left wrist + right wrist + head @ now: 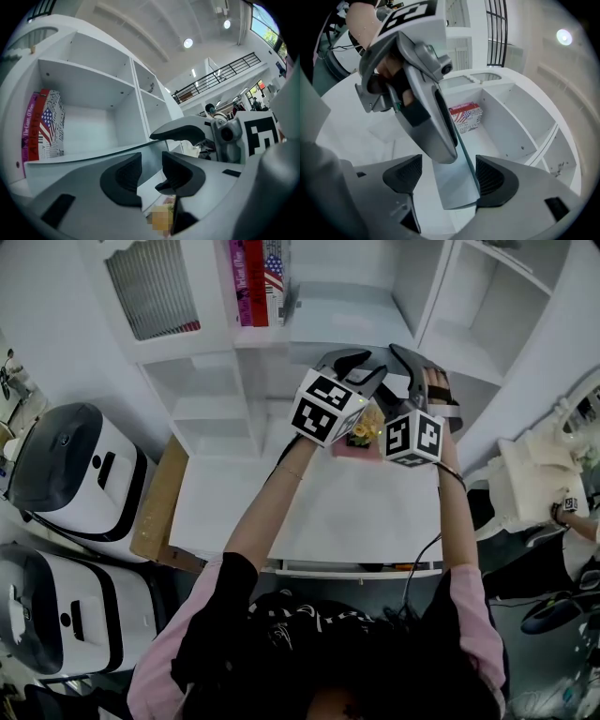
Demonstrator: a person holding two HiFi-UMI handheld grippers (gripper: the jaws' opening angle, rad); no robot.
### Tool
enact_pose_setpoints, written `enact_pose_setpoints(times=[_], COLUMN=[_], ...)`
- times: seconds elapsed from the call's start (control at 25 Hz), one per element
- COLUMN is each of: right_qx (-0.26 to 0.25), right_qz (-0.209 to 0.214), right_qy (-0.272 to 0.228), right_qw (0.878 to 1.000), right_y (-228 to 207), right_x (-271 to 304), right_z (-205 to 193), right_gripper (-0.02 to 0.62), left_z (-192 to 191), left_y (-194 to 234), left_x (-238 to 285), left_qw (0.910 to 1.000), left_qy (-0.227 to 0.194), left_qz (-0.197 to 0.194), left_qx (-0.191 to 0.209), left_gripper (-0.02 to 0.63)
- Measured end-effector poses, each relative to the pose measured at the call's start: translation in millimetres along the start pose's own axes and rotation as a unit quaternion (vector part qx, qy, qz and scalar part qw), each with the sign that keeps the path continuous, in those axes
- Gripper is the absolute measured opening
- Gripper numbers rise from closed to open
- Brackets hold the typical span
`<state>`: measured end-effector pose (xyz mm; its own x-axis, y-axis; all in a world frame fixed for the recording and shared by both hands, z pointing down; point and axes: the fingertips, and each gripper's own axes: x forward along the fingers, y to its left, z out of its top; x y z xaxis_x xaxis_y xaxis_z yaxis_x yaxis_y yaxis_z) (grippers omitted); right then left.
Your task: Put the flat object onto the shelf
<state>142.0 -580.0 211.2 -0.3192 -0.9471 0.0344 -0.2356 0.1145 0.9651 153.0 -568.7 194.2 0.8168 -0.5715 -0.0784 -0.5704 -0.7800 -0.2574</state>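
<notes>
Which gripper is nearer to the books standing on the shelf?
Left. The left gripper is down and right of the books in the head view; the right gripper is further right again, beyond it.

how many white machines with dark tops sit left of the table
2. One white machine beside the table, the second machine at the picture's bottom left; more may be hidden.

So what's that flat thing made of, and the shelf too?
The flat sheet looks like glass or clear plastic. It is smooth and pale, with a thin greenish edge. The shelf looks like white-coated board, with a matte face and small peg holes. I can't tell what's under the coating.
</notes>
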Motion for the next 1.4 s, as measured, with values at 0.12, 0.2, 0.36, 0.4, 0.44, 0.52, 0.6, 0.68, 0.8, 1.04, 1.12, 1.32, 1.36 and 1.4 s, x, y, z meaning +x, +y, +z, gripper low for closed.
enact_pose_setpoints(times=[0.12, 0.2, 0.36, 0.4, 0.44, 0.52, 0.6, 0.68, 0.8, 1.04, 1.12, 1.32, 1.36, 1.4], right_qx=[0.013, 0.033, 0.068, 0.078, 0.091, 0.120, 0.145, 0.173, 0.240, 0.330, 0.353, 0.397, 0.403, 0.411], right_qz=[0.006, 0.007, 0.008, 0.009, 0.009, 0.010, 0.011, 0.018, 0.050, 0.131, 0.161, 0.209, 0.216, 0.222], right_qy=[-0.001, -0.005, -0.005, -0.007, -0.011, -0.020, -0.027, -0.033, -0.044, -0.063, -0.073, -0.095, -0.099, -0.103], right_qw=[1.000, 0.999, 0.998, 0.997, 0.996, 0.993, 0.989, 0.984, 0.969, 0.933, 0.919, 0.889, 0.884, 0.878], right_y=[7, 11, 17, 19, 21, 26, 33, 44, 71, 154, 179, 224, 230, 235], right_x=[-8, -14, -32, -37, -43, -54, -65, -75, -95, -134, -146, -171, -176, -182], right_z=[-2, -6, -13, -14, -15, -17, -17, -16, -14, -7, 2, 38, 46, 54], right_gripper=[0.336, 0.336, 0.334, 0.334, 0.334, 0.334, 0.334, 0.334, 0.334, 0.333, 0.333, 0.333, 0.333, 0.333], left_z=[1, 1, -1, -2, -5, -11, -20, -29, -46, -97, -116, -146, -149, -152], left_y=[1, 1, -8, -13, -18, -28, -37, -47, -69, -120, -136, -163, -168, -173], left_x=[2, 2, -2, -4, -8, -16, -27, -39, -64, -123, -146, -207, -220, -231], left_qw=[1.0000, 0.9998, 0.9997, 0.9997, 0.9997, 0.9995, 0.9992, 0.9989, 0.9981, 0.9944, 0.9923, 0.9868, 0.9855, 0.9843], left_qy=[-0.003, -0.006, 0.001, 0.004, 0.006, 0.011, 0.017, 0.023, 0.028, 0.058, 0.074, 0.100, 0.103, 0.106], left_qz=[0.002, 0.004, 0.004, 0.003, 0.003, 0.003, 0.005, 0.010, 0.024, 0.060, 0.071, 0.100, 0.108, 0.115], left_qx=[-0.009, -0.018, -0.026, -0.024, -0.024, -0.029, -0.035, -0.041, -0.050, -0.065, -0.069, -0.079, -0.080, -0.082], left_gripper=[0.133, 0.133, 0.150, 0.150, 0.150, 0.151, 0.150, 0.150, 0.151, 0.150, 0.150, 0.150, 0.150, 0.150])
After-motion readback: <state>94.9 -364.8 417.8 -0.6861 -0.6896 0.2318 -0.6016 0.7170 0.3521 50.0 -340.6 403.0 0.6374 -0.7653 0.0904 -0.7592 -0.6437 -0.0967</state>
